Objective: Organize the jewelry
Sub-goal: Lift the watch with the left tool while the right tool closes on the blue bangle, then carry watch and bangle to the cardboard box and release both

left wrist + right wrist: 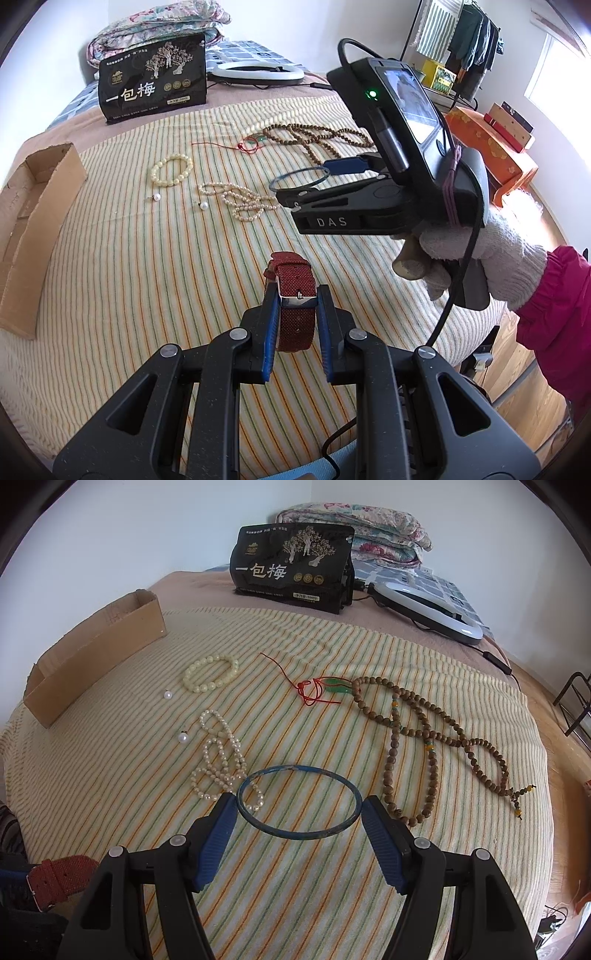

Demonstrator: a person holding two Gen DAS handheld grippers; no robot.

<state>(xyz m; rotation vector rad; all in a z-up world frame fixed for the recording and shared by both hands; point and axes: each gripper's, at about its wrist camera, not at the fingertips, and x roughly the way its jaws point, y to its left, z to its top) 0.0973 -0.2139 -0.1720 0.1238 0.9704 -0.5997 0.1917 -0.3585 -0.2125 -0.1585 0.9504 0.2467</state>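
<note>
Jaws: left gripper (297, 314) was clamped narrow on the red watch strap (295, 295), pads pinching it just below the buckle, strap lifted clear of the striped blanket (147, 258). Right gripper (299, 808) stood wide with the blue bangle (299, 801) spanning the gap; both pads looked to be touching its outer rim, and the left wrist view showed the ring off the cloth, so I read that as a hold.

Remaining jewelry lay loose on the blanket: cream bead bracelet (210, 674), pearl strand (221, 760), two single pearls (168, 694), red cord pendant (325, 688), brown bead necklace (443, 746). Cardboard box (92, 657) sat open at the far left edge, presumably the drop target.

Risks, as I judged them:
- Bangle was gripped across its diameter on a thin hard rim. Any tilt or jerk could make it pivot or pop out.
- In the right wrist view the bangle overlapped the pearl strand's end; can't tell if they touched. If they did, carrying could drag the strand.
- Strap was held by one end, so the free loop could swing and snag the box wall.
- Loose pearls could roll if the blanket got bumped.
</note>
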